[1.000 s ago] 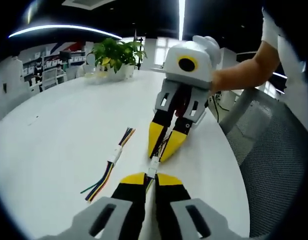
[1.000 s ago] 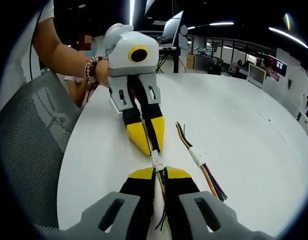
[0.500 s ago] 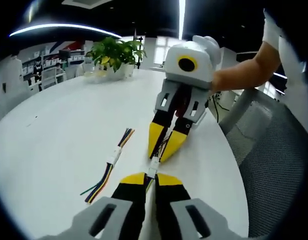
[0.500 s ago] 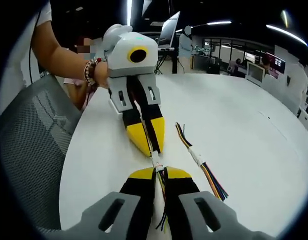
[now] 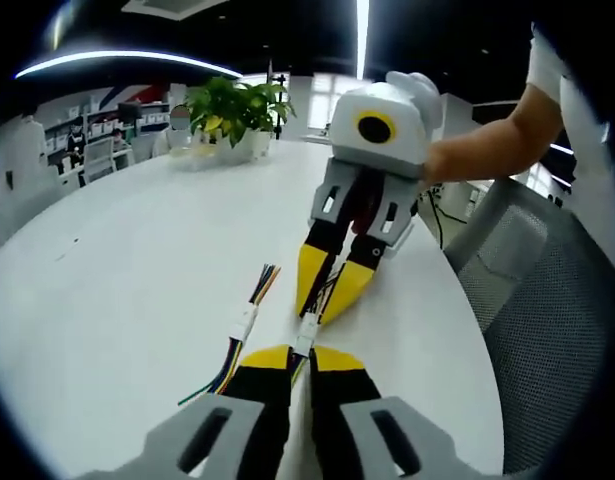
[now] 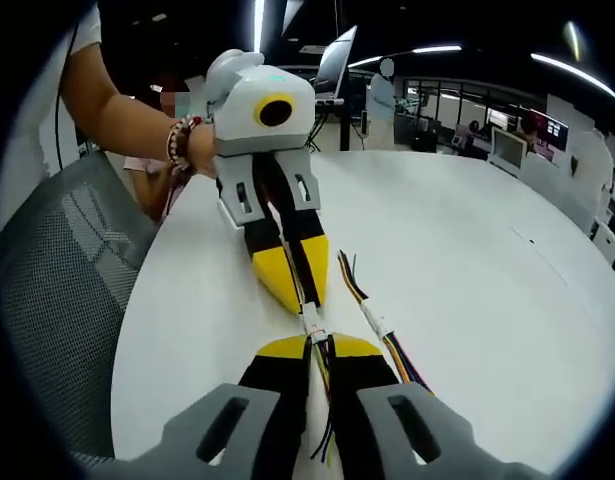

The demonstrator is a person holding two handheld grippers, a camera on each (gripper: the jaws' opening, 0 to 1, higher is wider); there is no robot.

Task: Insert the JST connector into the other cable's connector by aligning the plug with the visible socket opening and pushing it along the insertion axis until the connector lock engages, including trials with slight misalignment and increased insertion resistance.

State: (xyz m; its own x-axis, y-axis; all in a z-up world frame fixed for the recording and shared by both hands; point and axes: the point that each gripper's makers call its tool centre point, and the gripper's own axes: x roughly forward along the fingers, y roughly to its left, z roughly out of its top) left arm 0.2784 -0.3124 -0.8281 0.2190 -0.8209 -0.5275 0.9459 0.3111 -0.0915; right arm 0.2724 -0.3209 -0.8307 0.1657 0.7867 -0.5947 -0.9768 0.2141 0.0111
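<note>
A potted plant (image 5: 232,115) stands upper left on the white table (image 5: 117,260); a grey mesh chair (image 5: 547,340) sits at right.

The left gripper (image 5: 291,358) and the right gripper (image 6: 320,347) point tip to tip low over the table, each with its yellow-tipped jaws pinched together on a cable end at the white connector. In the left gripper view, the right gripper (image 5: 324,296) slants down from the person's bare forearm (image 5: 487,140). In the right gripper view, the left gripper (image 6: 292,283) descends from a wrist (image 6: 183,142) wearing a beaded bracelet.
</note>
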